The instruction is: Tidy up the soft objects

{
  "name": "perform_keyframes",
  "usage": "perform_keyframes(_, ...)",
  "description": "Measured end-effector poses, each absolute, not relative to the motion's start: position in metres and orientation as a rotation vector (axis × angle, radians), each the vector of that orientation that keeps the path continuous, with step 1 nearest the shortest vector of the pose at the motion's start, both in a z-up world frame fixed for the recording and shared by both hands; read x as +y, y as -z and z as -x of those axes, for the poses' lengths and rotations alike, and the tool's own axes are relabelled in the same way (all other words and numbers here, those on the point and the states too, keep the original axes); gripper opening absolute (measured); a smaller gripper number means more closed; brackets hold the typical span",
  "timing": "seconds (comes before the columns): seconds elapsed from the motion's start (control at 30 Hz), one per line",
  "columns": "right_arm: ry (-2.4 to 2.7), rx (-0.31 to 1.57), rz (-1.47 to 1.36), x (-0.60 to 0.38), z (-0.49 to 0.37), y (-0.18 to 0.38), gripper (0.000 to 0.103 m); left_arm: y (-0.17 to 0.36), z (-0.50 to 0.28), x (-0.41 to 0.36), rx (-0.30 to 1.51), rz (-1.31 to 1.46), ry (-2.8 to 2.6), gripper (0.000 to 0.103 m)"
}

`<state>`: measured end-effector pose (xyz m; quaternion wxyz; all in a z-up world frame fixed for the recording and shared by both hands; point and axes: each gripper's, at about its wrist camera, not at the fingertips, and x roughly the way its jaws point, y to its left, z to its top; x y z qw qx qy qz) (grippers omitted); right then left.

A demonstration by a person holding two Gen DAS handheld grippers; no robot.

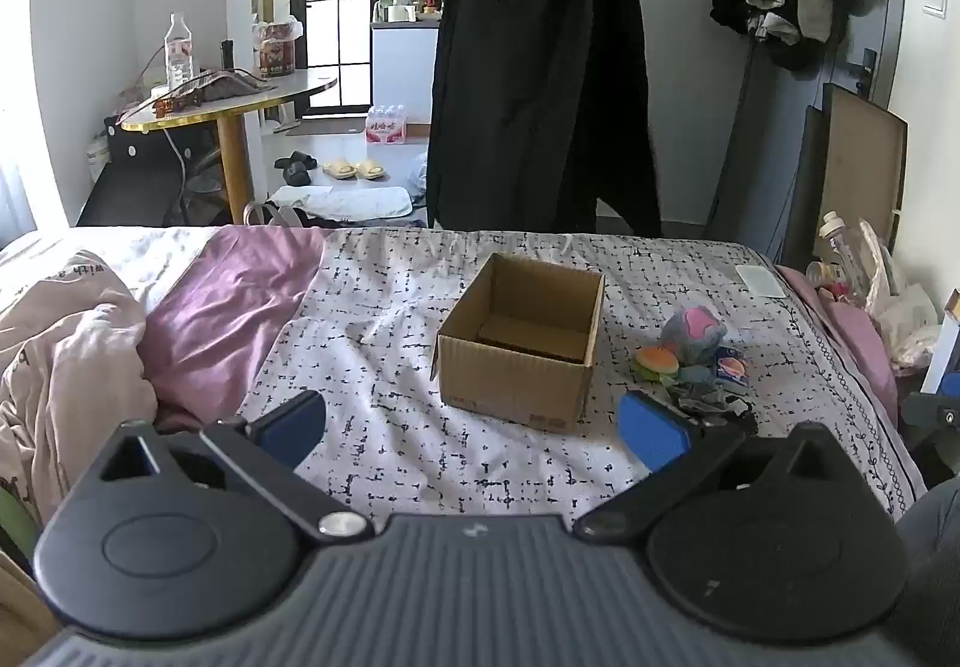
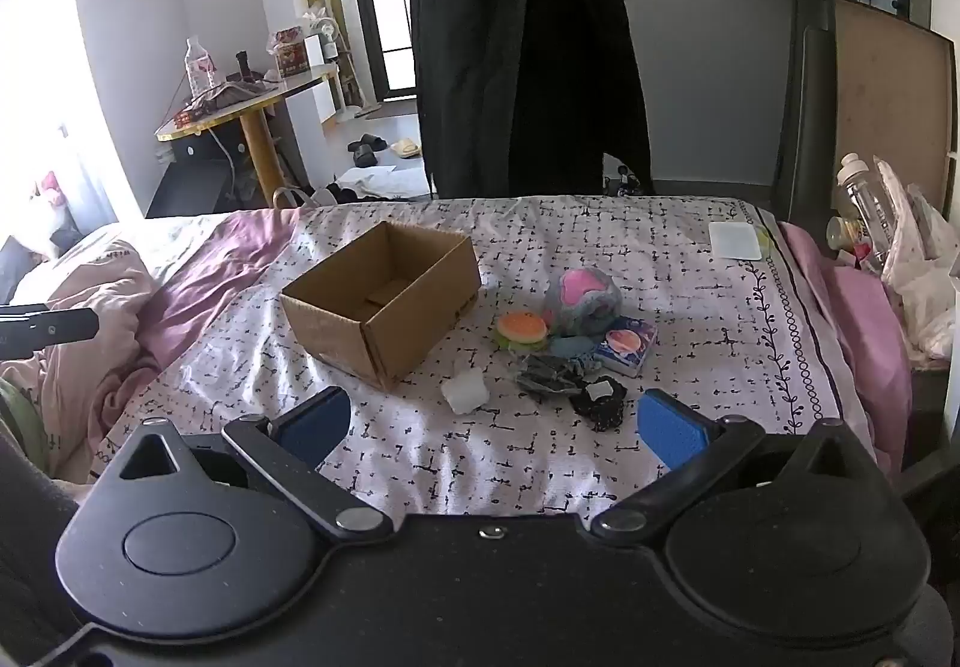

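Both claws spread apart, nothing held: left gripper (image 1: 471,430), right gripper (image 2: 492,427). Cardboard box (image 2: 384,301) seen w/ nothing inside. Soft objs (image 2: 570,331) piled at box's 3 o'clock, none packed. Task judged unstarted.

The bedsheet (image 2: 690,319) is white with black dash marks — a pink quilt (image 1: 222,301) beside it. The cardboard box (image 2: 384,301) is plain brown; the burger toy (image 2: 523,330) is orange and green.

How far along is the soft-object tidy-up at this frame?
Nothing looks done: the cardboard box holds no items. Nothing is in hand: the left gripper and right gripper are open. Left: the burger toy, pink-grey plush, white piece and dark fabric pieces lie beside the box.
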<state>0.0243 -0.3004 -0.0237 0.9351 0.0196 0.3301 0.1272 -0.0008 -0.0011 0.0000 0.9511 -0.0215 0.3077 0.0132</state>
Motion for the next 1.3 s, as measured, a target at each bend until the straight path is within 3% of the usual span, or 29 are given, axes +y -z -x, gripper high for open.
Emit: perform_keyframes(1.3, -0.254, 0.666, -0.013, -0.3036, -0.0284, 0.0211, 0.103, 0.0005, -0.0011, -0.0043, 0.63, 0.037, -0.018, 0.103)
